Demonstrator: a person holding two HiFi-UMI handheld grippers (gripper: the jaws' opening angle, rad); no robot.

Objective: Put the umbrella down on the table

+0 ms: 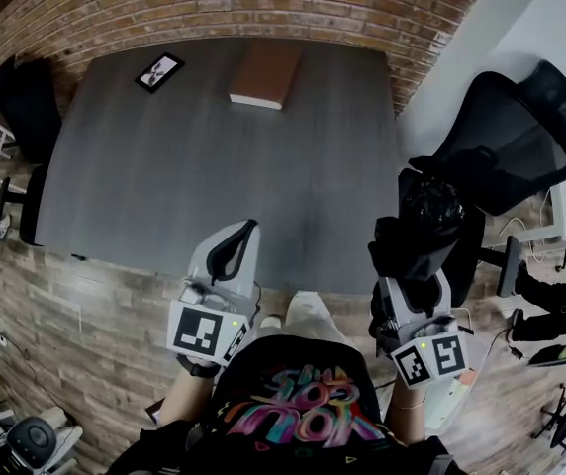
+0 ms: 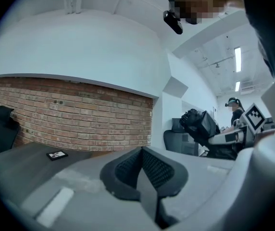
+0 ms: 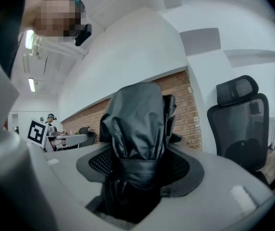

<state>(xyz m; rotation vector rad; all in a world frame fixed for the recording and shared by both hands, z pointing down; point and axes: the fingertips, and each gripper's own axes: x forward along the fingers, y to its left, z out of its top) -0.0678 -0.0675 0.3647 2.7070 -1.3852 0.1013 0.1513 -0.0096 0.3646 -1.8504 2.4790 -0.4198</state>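
A folded black umbrella [image 1: 429,211] stands up out of my right gripper [image 1: 417,255], just off the right end of the grey table's [image 1: 214,166] near edge. In the right gripper view the umbrella's [image 3: 137,124] crumpled fabric fills the jaws of the right gripper [image 3: 140,170], which are shut on it. My left gripper [image 1: 235,248] hovers at the table's near edge, its jaws shut with nothing between them. The left gripper view shows the left gripper's [image 2: 141,170] pads meeting, with the umbrella [image 2: 200,124] off to the right.
A brown book [image 1: 263,75] and a small dark picture frame [image 1: 159,71] lie at the table's far side by the brick wall. A black office chair [image 1: 506,151] stands right of the table, another black chair [image 1: 21,97] at its left end.
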